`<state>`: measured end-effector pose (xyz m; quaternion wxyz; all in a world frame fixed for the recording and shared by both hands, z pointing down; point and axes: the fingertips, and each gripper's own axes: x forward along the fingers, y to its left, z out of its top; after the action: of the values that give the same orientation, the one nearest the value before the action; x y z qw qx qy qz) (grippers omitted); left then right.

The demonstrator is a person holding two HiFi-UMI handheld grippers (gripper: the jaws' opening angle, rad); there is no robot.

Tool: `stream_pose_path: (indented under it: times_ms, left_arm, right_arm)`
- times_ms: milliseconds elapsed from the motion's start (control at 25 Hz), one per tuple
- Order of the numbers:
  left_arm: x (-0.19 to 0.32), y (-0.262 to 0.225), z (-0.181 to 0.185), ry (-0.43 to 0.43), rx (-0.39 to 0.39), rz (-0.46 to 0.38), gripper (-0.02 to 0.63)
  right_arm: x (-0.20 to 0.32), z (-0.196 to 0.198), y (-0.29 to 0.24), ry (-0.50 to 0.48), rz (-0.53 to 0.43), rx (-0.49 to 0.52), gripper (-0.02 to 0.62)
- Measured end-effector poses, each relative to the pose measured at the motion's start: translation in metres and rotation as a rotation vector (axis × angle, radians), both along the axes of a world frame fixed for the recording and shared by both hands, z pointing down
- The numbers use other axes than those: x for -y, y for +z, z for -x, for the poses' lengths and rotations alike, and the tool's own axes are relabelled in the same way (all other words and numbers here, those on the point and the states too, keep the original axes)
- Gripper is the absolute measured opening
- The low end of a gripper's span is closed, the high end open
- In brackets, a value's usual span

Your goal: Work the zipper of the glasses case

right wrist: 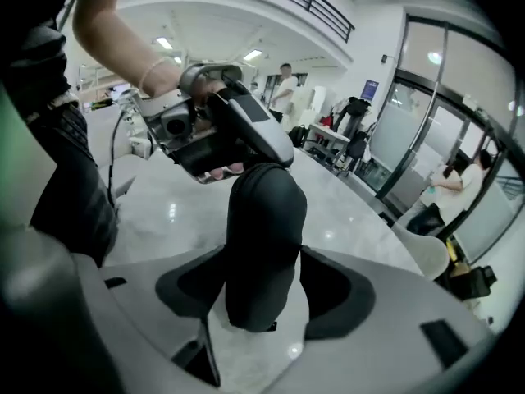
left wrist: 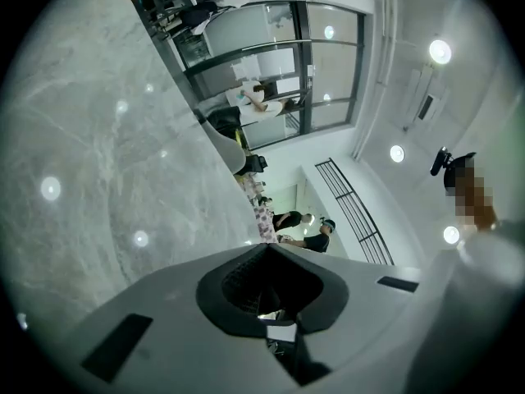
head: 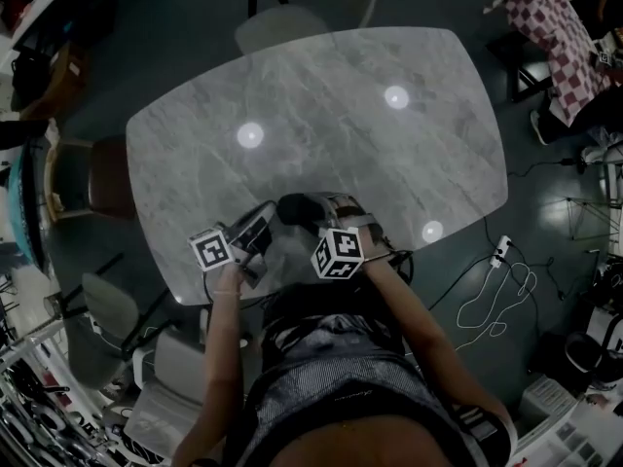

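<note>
A black glasses case (right wrist: 264, 236) stands lengthways between the jaws of my right gripper (right wrist: 262, 290), whose dark pads lie against its two sides. In the head view the case (head: 300, 209) is near the front edge of the grey marble table (head: 321, 115), between both grippers. My left gripper (right wrist: 246, 158) meets the case's far end with its jaws shut; whether the zipper pull is between them is hidden. In the left gripper view my left gripper (left wrist: 275, 318) shows shut jaws and the case is out of sight. My left gripper (head: 265, 224) and right gripper (head: 326, 212) are close together.
Chairs ring the table: a brown one (head: 97, 178) at the left, a pale one (head: 282, 22) at the far side, a grey one (head: 107, 309) at the near left. A white cable (head: 492, 295) lies on the floor at the right. A checkered cloth (head: 565, 42) is at the far right.
</note>
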<state>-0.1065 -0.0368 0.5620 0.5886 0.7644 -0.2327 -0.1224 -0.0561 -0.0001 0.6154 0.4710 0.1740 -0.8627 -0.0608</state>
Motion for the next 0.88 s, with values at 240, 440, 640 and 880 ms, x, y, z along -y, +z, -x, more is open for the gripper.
stream_pose_path:
  times_ms: [240, 440, 640, 880]
  left_arm:
    - [-0.005, 0.009, 0.008, -0.011, 0.028, 0.015, 0.006]
    - [-0.008, 0.011, 0.017, 0.062, 0.204, -0.096, 0.006]
    - [-0.009, 0.010, 0.019, 0.163, 0.357, -0.175, 0.006]
    - [-0.013, 0.007, 0.023, 0.167, 0.354, -0.176, 0.006]
  right_arm:
    - [0.003, -0.003, 0.006, -0.025, 0.009, -0.034, 0.307]
    - [0.005, 0.001, 0.013, -0.099, 0.188, -0.048, 0.290]
    - [0.010, 0.004, 0.015, -0.153, 0.289, -0.043, 0.287]
    - [0.011, 0.008, 0.015, -0.141, 0.294, -0.024, 0.285]
